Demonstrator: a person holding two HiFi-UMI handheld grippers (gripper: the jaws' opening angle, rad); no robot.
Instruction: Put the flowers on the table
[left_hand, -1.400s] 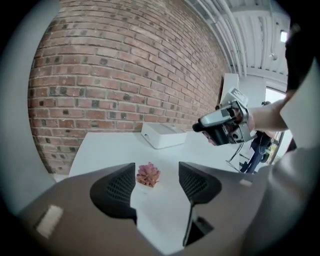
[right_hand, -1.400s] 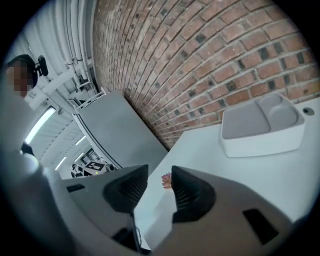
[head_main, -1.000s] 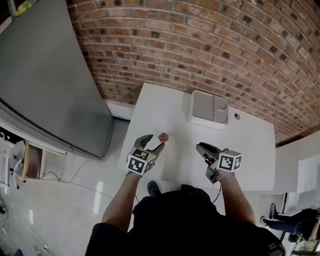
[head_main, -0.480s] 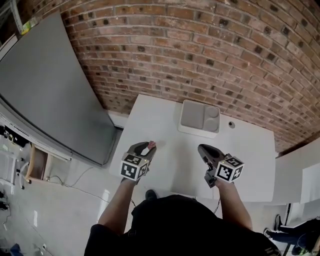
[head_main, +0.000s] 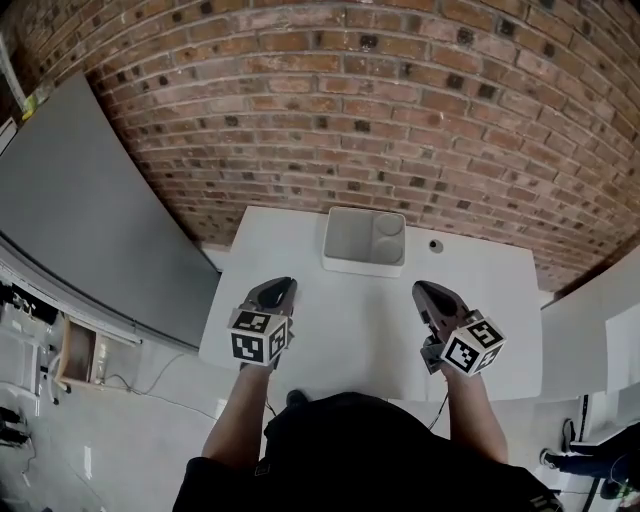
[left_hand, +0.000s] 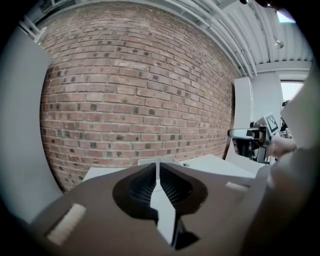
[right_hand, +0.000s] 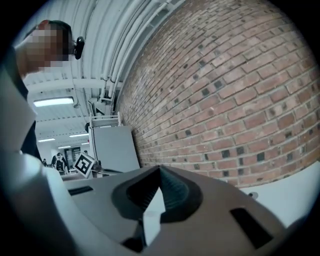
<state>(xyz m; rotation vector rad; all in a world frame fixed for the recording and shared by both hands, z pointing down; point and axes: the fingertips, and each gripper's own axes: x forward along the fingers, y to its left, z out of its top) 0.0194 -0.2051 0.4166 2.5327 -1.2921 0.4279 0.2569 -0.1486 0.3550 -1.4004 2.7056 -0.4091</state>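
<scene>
Our left gripper fingers have just been closing to a bare slit, empty; our right gripper fingers are pressed together, empty. No flowers show on the counter ahead, so we cannot tell which is nearer.

Small dark spot on table: too small to identify. Grey panel cropped at left.

At twelve o'clock you face a brick wall, rough and matt, with gritty mortar lines. The white surface before you looks smooth and matt. The tray at its twelve o'clock edge looks like smooth white plastic. At ten o'clock a grey panel is evenly matt. At eight o'clock the pale floor has a slight sheen.
</scene>
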